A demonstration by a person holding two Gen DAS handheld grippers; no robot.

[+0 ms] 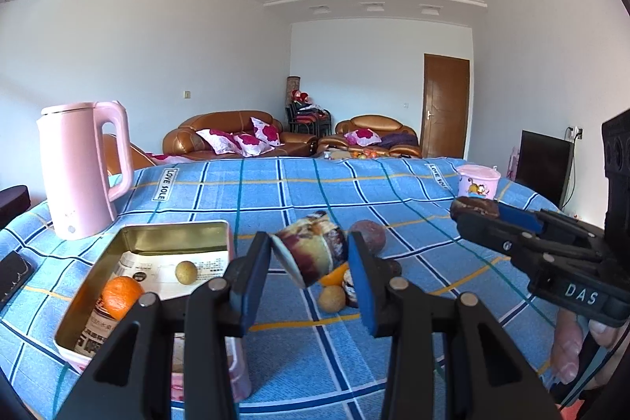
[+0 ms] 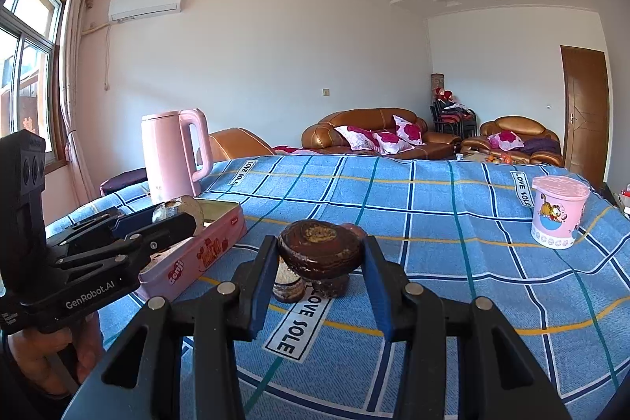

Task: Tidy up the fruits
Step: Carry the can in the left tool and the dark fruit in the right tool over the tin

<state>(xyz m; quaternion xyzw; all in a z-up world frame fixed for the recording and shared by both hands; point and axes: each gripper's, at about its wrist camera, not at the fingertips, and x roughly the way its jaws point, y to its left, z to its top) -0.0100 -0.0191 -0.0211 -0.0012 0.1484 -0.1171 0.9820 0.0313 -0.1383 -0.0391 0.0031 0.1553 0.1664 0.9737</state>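
left claw (image 1: 309, 258) grips a printed cup above bench middle | right claw (image 2: 321, 254) grips a brown cake | tin (image 1: 118, 247) near left edge holds orange (image 1: 120, 296)

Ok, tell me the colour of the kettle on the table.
Pale pink, kettle; clearest in the left wrist view.

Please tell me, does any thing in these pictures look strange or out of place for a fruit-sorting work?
Yes. Each hand-held gripper holds a worn object, not an obvious fruit: the left hand-held gripper clamps a tilted printed cylinder, the right hand-held gripper a dark scuffed round piece. An orange and a small yellowish fruit lie on papers inside the open tin.
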